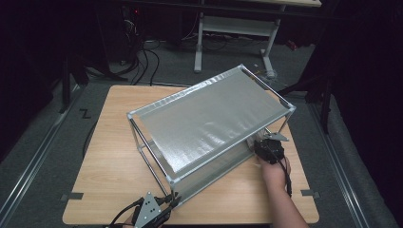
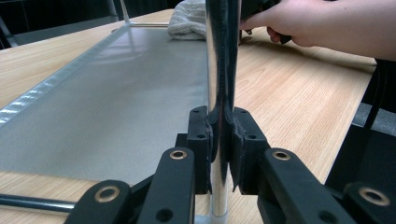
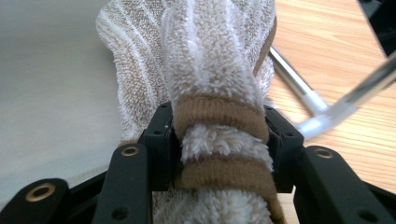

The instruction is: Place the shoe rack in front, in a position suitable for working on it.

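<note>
High view first: we see the rack (image 1: 209,118), a two-shelf metal frame with grey sheet shelves, lying at a slant across the worktop (image 1: 114,156), its long axis running from the near left corner away to the far right. Our left claw (image 1: 164,205) is clamped tight on the upright post (image 2: 219,70) at that near corner, the post rising straight up between its jaws in the left gripper view. Our right claw (image 1: 266,142) sits at the rack's near long side, closed on a striped towel (image 3: 210,60) that bunches out ahead of the jaws, its length pointing away from the claw and onto the lower shelf (image 3: 51,93).

As we judge it, the risks are these: the towel could snag on the thin rails (image 3: 299,93) just beside the right claw, or a hard push could drag the light rack round, twisting the post out of the left claw's hold. A loose fold could also slip free.
</note>
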Demonstrator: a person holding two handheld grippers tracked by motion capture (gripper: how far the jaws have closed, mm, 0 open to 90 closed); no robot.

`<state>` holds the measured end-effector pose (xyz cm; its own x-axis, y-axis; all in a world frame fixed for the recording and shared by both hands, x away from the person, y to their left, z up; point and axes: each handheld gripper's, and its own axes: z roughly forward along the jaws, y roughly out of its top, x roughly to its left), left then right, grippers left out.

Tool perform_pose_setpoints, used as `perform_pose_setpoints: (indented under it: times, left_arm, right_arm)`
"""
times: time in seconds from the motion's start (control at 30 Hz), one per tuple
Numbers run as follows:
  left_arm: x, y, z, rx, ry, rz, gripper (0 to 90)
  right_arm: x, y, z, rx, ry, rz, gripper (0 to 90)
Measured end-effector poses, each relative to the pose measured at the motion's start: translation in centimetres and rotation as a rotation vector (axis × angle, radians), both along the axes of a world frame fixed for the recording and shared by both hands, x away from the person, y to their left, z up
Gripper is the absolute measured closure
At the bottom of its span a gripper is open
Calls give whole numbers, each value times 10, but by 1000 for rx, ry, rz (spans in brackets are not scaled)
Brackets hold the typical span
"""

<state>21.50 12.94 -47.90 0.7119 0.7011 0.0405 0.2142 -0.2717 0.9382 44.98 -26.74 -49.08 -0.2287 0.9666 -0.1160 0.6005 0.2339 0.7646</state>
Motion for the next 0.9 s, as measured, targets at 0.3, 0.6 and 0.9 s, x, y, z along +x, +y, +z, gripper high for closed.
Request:
perform_pose_setpoints:
  times: [0.3, 0.6, 0.9]
  left_arm:
    - [-2, -2, 0, -2, 3, -12, 794]
    - [-4, -3, 0, -12, 6, -32, 791]
    - [-3, -4, -1, -11, 5, -34, 791]
  right_arm:
    - [-4, -24, 2, -11, 3, -45, 543]
    - [-13, -25, 1, 3, -8, -30, 572]
    - [-31, -15, 3, 5, -24, 40, 623]
